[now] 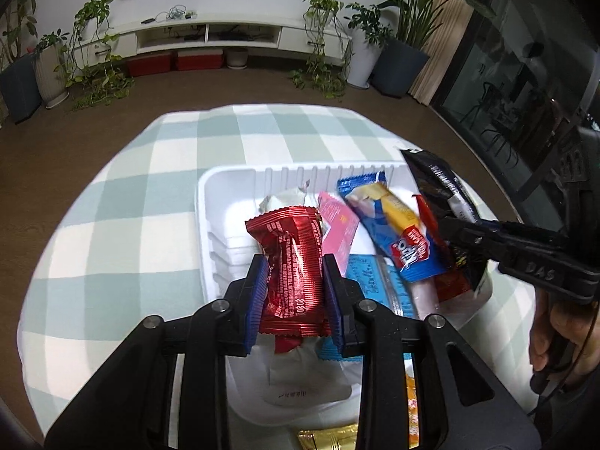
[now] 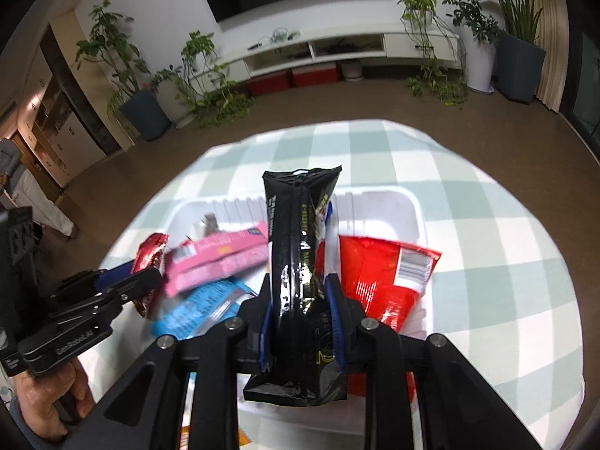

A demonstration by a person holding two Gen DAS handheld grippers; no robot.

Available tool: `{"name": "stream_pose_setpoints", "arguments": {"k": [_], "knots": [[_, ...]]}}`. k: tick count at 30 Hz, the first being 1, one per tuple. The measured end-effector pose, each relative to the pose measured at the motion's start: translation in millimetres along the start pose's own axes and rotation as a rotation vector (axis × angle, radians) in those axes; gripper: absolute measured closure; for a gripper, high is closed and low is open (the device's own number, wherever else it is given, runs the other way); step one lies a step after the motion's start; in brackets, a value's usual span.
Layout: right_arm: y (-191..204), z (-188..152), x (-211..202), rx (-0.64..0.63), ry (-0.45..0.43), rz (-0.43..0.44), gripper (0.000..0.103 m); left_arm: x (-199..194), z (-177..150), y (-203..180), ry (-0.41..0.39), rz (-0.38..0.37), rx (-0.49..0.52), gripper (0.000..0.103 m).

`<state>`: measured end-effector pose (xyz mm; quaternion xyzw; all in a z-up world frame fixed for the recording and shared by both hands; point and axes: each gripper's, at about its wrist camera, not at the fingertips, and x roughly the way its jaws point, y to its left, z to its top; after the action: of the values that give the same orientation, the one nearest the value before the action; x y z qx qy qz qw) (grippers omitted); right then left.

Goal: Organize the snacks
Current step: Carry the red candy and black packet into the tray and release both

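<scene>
My left gripper point(image 1: 294, 281) is shut on a shiny red snack packet point(image 1: 292, 262) and holds it above the left part of a white plastic bin point(image 1: 228, 183). My right gripper point(image 2: 302, 307) is shut on a tall black snack bag point(image 2: 298, 247) held upright over the same bin point(image 2: 393, 195). In the bin lie a pink packet point(image 1: 337, 221), a blue-and-yellow packet point(image 1: 401, 232), a light-blue packet point(image 2: 202, 307) and a large red bag point(image 2: 382, 277). The right gripper point(image 1: 450, 221) with its black bag shows in the left wrist view, the left gripper point(image 2: 140, 279) in the right wrist view.
The bin sits on a round table with a green-and-white checked cloth point(image 1: 150, 195). A gold packet point(image 1: 330, 437) and an orange packet point(image 1: 411, 408) lie at the near edge. Beyond are brown floor, potted plants point(image 1: 401, 48) and a white TV cabinet point(image 1: 210, 33).
</scene>
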<state>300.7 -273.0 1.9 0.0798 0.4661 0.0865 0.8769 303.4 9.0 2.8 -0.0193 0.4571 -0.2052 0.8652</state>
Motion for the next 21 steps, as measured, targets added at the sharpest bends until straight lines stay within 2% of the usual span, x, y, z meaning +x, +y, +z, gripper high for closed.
{"name": "stream_pose_setpoints", "arguments": {"k": [8,14,19,21], "knots": [[-2.9,-11.6,20.5,-0.002,0.018,-0.007,0.074,17.4,-5.5,1.2,0.012,0.025,0.007,0.073],[1.4,-11.0,23.1,-0.016,0.015,-0.012,0.073,27.4,-10.8,-2.2,0.036,0.026,0.018,0.059],[3.0,-9.7,19.7,-0.018,0.002,-0.012,0.068,28.1,-12.2,-2.3,0.028,0.019,0.011,0.058],[4.8,-9.0,15.6,-0.021,-0.008,-0.014,0.063,24.1,-11.9,-3.4,0.020,0.015,0.010,0.054]]}}
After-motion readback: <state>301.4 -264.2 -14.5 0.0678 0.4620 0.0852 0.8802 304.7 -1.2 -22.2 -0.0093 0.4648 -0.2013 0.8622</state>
